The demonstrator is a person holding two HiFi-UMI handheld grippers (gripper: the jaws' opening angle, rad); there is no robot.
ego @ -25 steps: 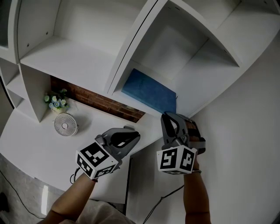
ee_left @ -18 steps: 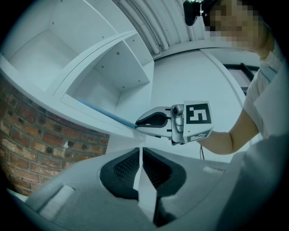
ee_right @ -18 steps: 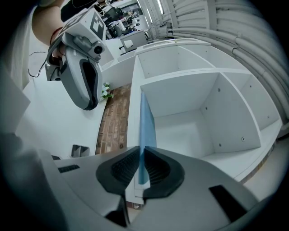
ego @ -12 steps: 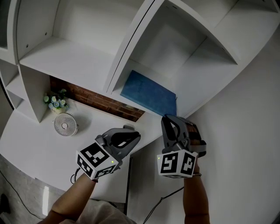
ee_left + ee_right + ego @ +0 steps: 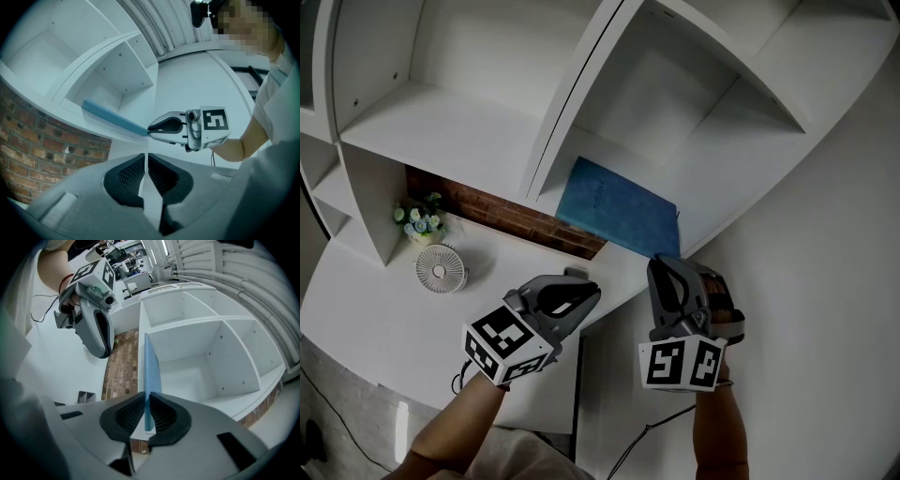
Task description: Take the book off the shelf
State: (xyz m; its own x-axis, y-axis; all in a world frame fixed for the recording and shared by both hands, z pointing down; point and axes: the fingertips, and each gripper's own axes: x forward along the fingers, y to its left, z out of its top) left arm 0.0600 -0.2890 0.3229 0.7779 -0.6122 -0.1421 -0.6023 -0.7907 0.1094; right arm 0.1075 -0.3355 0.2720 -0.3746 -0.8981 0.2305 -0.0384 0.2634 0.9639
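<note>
A thin blue book (image 5: 614, 208) lies flat on the floor of a white shelf compartment (image 5: 675, 122), with its near end sticking out over the shelf edge. My right gripper (image 5: 667, 270) is shut on the book's near corner. In the right gripper view the book (image 5: 151, 371) runs edge-on out of the jaws of the right gripper (image 5: 148, 416). My left gripper (image 5: 584, 293) hangs below the shelf to the left, shut, with nothing between its jaws. In the left gripper view, the left gripper (image 5: 146, 169) faces the book (image 5: 112, 118) and the right gripper (image 5: 152, 129).
Below the shelf, a strip of brick wall (image 5: 502, 217) backs a white desk (image 5: 384, 319) that holds a small round fan (image 5: 441, 267) and a pot of flowers (image 5: 420, 217). More white compartments (image 5: 441, 112) stand to the left. A plain white wall (image 5: 825, 281) fills the right.
The right gripper has drawn back toward me with the book, so more of the blue cover now shows beyond the shelf edge. The left gripper has stayed put.
</note>
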